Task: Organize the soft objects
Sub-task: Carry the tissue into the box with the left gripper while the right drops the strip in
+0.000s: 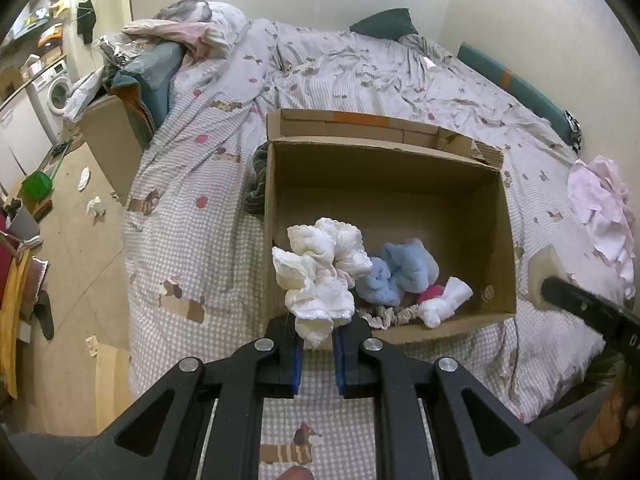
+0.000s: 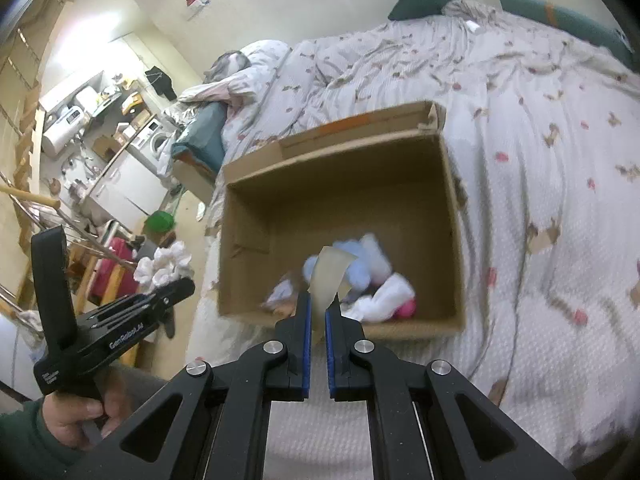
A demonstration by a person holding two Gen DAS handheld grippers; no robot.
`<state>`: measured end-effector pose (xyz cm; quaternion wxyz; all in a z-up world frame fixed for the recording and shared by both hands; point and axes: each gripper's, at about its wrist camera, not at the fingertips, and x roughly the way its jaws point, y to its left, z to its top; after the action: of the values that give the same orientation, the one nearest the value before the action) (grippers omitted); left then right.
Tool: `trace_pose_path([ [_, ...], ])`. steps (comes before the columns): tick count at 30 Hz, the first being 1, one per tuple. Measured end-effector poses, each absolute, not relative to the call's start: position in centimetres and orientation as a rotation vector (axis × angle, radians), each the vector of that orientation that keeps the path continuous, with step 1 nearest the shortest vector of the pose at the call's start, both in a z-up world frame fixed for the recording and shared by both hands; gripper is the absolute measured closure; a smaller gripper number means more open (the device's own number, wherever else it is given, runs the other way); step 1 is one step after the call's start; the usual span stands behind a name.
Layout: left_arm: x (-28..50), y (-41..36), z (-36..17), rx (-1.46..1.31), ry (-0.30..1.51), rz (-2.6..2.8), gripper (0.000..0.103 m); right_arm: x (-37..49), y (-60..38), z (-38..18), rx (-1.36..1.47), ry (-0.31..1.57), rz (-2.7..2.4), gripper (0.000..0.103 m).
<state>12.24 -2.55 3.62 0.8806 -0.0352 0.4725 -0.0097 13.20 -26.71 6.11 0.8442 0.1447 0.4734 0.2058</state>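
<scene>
Open cardboard box (image 1: pixel 496 216) sits on the bed (image 1: pixel 192 184), on the checked, dog-print cover, flaps up at the far side. Contents are gathered in the near part of the box floor: a pale blue fluffy scrunchie (image 1: pixel 400 272), a white rolled cloth piece (image 1: pixel 444 300) with something pink (image 1: pixel 430 292) just behind it, and a frilled beige band (image 1: pixel 394 314) lying along the near wall. The far half of the box floor is bare cardboard. In the right wrist view the same contents appear blurred; individual items there cannot be separated reliably. Left gripper (image 1: pixel 316 340): jaws clenched on a white ruffled scrunchie (image 1: pixel 320 276), which hangs in front of the box's near left corner, partly overlapping the box wall in view; whether it is over the interior or just outside the rim cannot be told. Right gripper (image 2: pixel 319 312): jaws clamped on a flat beige sponge-like piece (image 2: pixel 330 276), held upright in front of the box's near wall. In the left wrist view the beige piece shows beyond the box's right side, above the bedcover. A pink-white crumpled cloth (image 1: pixel 604 212) lies on the bed to the right of the box, well apart from it. A hand (image 2: pixel 80 416) in a dark green sleeve grips the left tool's handle.
</scene>
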Motion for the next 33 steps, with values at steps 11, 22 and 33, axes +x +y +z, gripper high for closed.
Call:
trace_pose_path([
  [11,16.6,-3.5,-0.6,-0.087,1.075,-0.021,0.092,16.8,-26.7,1.4,0.33,1.052,0.365,0.096],
  [22,17.6,-3.8,-4.5,-0.042,1.109,-0.016,0.091,18.0,-26.4,-1.4,0.286,1.124,0.313,0.095],
  [33,17.6,-4.0,-4.9,-0.047,1.114,-0.032,0.087,19.0,-26.2,-2.5,0.282,1.156,0.26,0.095],
])
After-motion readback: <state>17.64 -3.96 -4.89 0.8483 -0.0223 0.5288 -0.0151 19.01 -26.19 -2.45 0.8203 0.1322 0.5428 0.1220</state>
